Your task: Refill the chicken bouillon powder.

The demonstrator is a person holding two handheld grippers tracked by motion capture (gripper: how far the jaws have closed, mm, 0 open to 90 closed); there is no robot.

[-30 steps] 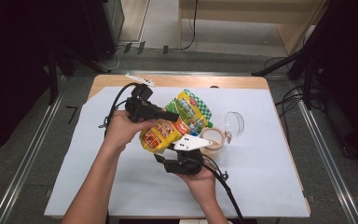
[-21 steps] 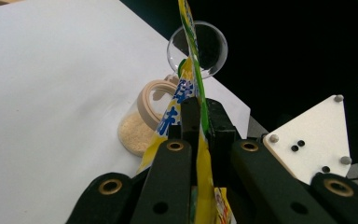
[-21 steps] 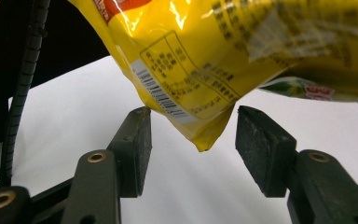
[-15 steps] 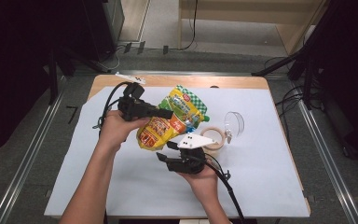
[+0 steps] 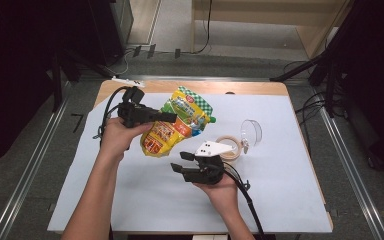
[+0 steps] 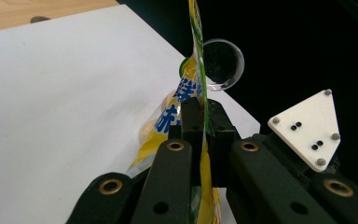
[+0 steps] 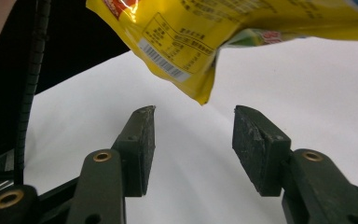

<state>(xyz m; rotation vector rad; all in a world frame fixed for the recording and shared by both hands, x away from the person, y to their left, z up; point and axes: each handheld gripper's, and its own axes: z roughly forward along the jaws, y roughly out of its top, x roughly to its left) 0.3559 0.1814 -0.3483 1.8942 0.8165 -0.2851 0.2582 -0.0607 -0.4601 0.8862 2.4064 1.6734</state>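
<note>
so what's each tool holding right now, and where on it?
Left tool is clamped on the yellow pouch, pinching its thin edge near the middle. Right tool holds nothing: jaws apart, the pouch's bottom corner just above them.

The yellow pouch [image 5: 172, 127], clamped in the left gripper [image 5: 167, 117], has been carried leftward, and the right gripper [image 5: 185, 162] has been closing on nothing.

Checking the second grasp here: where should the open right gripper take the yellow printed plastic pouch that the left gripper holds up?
Probably the lower corner of the yellow printed plastic pouch, from below. The left gripper pinches its edge, and that flat corner hangs just above the open jaws of the right gripper, thin enough to fit between them.
</note>
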